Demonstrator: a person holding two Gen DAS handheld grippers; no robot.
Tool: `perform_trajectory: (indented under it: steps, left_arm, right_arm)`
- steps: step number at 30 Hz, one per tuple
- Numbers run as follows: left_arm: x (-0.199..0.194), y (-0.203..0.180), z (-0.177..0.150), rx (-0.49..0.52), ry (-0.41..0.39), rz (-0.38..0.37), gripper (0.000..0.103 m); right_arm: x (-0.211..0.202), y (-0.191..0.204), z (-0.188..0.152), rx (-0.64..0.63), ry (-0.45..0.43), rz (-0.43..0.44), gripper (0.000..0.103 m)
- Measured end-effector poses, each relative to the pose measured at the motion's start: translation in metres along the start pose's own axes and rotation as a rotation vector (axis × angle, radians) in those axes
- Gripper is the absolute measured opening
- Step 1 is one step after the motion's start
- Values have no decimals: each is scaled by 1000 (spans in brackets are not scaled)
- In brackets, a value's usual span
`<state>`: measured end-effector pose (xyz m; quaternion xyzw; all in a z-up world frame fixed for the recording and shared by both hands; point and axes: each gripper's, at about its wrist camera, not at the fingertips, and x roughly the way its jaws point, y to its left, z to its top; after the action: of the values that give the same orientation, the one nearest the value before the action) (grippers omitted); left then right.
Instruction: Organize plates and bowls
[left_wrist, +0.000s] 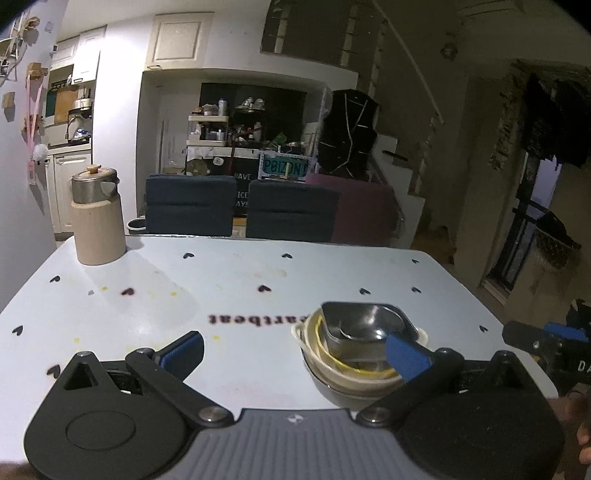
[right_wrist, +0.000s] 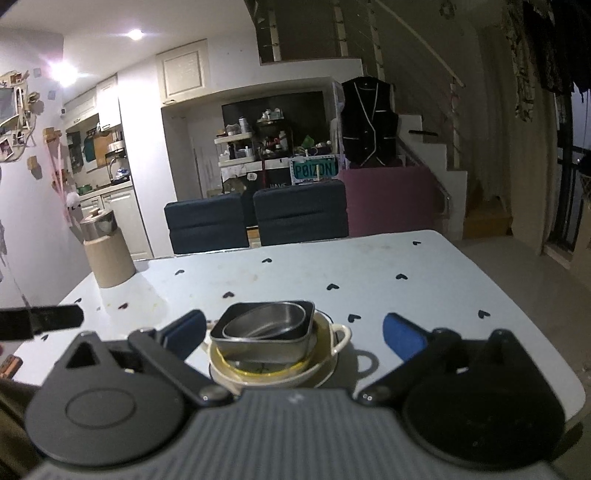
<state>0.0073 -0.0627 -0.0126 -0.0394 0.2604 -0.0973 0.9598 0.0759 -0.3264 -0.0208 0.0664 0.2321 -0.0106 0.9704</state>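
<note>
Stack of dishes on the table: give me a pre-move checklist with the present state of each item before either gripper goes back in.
1. Right gripper open and empty: ok, jaws spread wide, nothing between the pads.
2. Left gripper open and empty: ok, its right pad only overlaps the stack in the view.
3. Metal containers nested inside the cream bowl: ok, though the top one sits tilted.
4. Cream bowl resting on the plate: ok.
5. Stack away from the table edge: cannot tell, the gripper body hides the near edge.
6. Canister apart from the stack: ok, at the far left corner.

Home: dining table (right_wrist: 369, 280), kitchen cabinets (right_wrist: 122, 210), staircase (right_wrist: 436, 147).
</note>
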Motion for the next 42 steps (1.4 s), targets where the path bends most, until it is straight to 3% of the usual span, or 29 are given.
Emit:
perform_trajectory:
  steps: [13, 25, 42]
  left_arm:
    - [-4, -17, -34, 66, 12, 69, 103]
    - [-5, -24, -52, 100, 39, 55, 103]
    - [-8, -24, -56, 100, 30, 46, 103]
  right_arm:
    - [-7, -8, -10, -66, 26, -43, 103]
    - [-14, -20, -21, -39, 77, -47, 103]
    - [-19, -18, -33, -82, 70, -64, 103]
